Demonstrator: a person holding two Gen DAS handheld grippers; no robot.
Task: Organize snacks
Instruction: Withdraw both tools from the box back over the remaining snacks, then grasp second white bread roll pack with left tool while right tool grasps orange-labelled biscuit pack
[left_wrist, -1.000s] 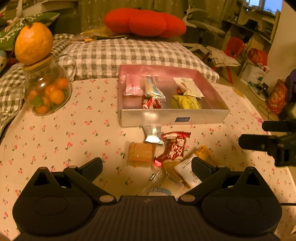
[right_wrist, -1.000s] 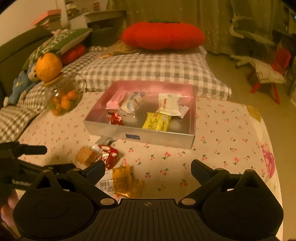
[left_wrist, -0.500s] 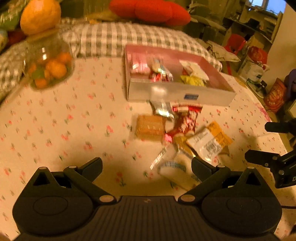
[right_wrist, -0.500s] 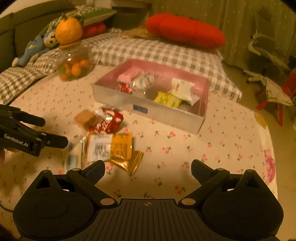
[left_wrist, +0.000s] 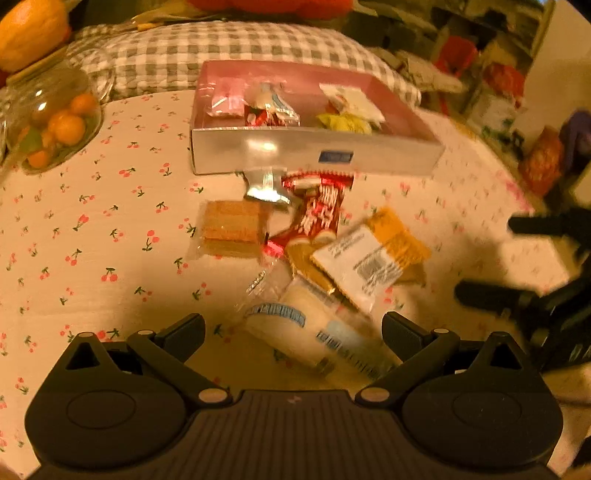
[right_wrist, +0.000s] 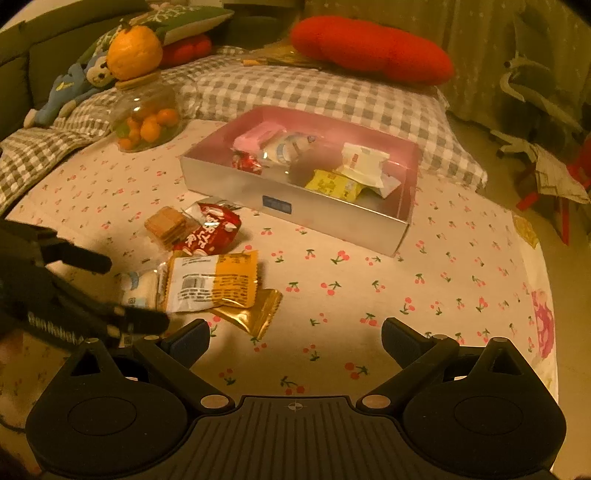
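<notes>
Snacks lie loose near the box; left gripper, spread, has advanced over the white packet. Right gripper, spread, holds nothing.

**Matte black grippers with ribbed bodies**

The matte black plastic left gripper has a ribbed central body, two rounded side housings with oval recesses, triangular cut-outs and pale round pivot pins. The matching black right gripper carries bluish finger pads and a small crosshair mark. White lettering marks the left gripper's side.
</notes>
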